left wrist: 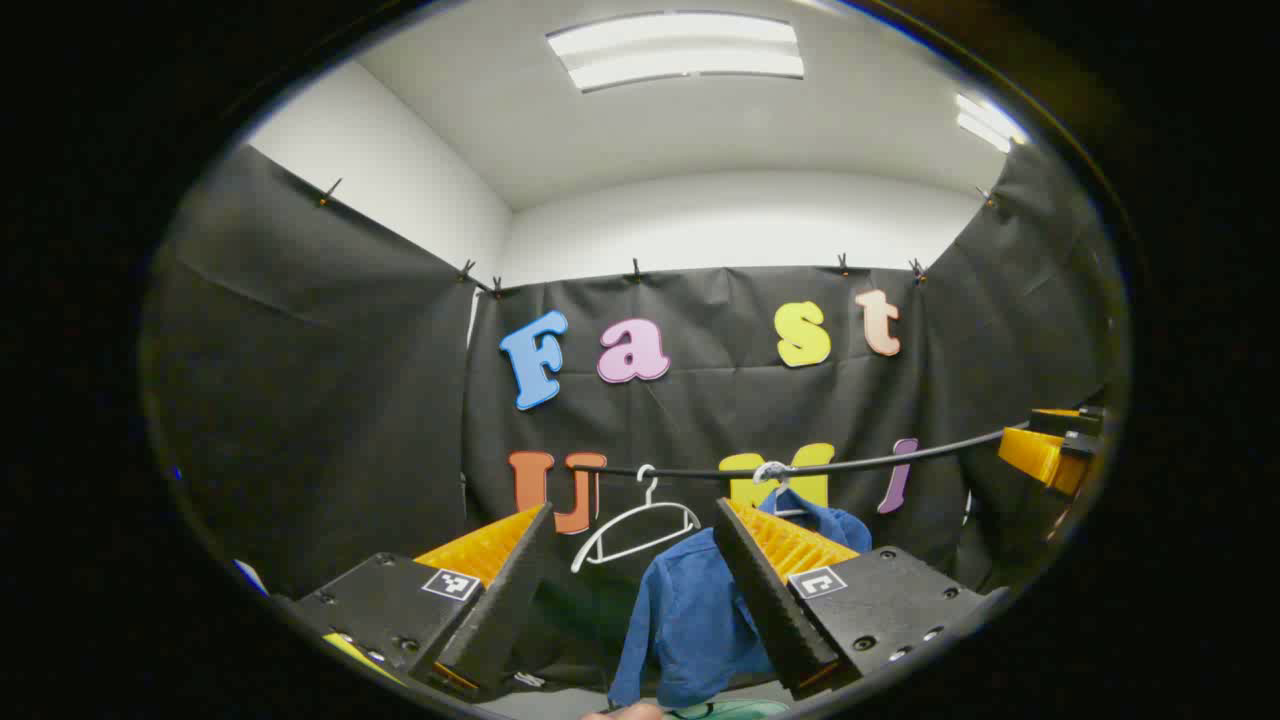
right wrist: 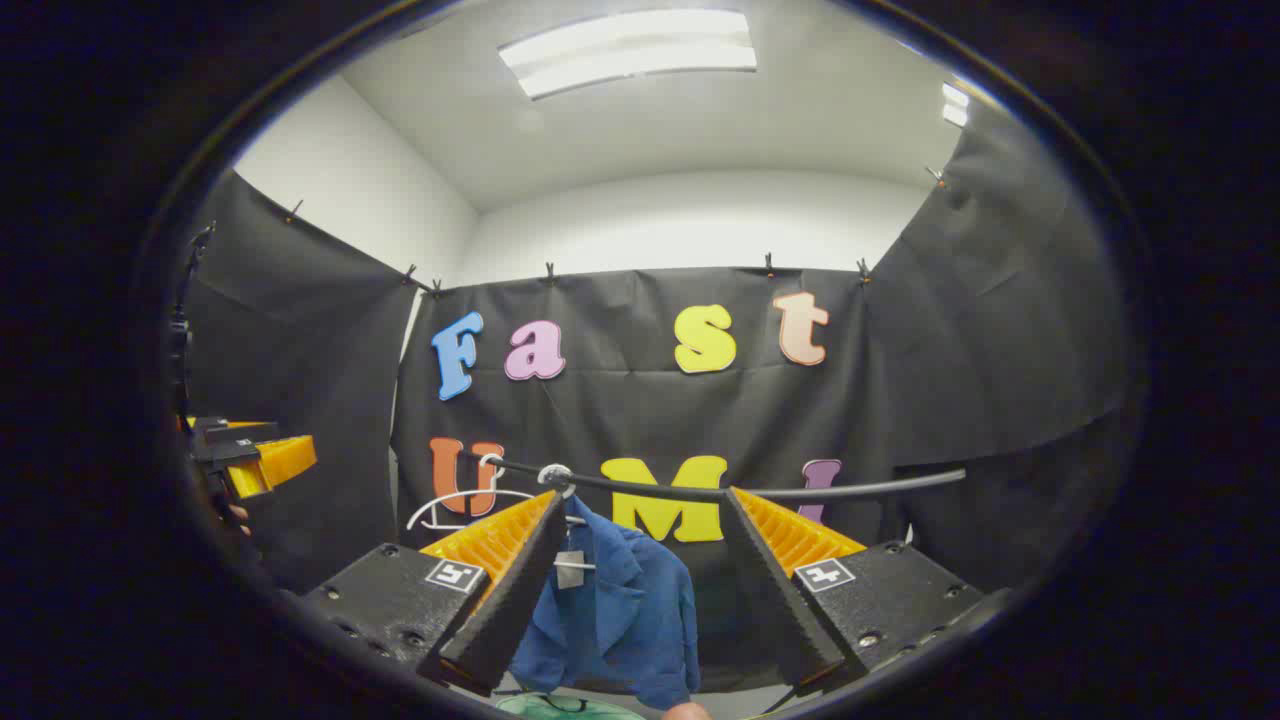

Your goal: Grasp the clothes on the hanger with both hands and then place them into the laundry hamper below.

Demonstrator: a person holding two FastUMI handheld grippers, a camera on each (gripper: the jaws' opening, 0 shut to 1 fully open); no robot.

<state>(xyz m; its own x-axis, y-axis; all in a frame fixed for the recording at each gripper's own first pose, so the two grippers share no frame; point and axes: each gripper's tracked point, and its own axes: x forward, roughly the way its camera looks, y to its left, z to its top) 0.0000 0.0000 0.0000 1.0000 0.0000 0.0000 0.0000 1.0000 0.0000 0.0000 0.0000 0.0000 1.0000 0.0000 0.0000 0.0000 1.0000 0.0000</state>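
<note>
Now the blue shirt [left wrist: 690, 610] hangs well ahead of both wide-open, empty grippers, left gripper [left wrist: 632, 590] and right gripper [right wrist: 640, 580].

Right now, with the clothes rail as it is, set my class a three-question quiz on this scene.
1. True or false: the blue shirt hangs from the black rail.
2. How many hangers on the rail are bare?
3. The left gripper is: A) shut on the shirt, B) open, short of it.

Key:
1. True.
2. One, the white hanger.
3. B; the right gripper is open too.
</note>
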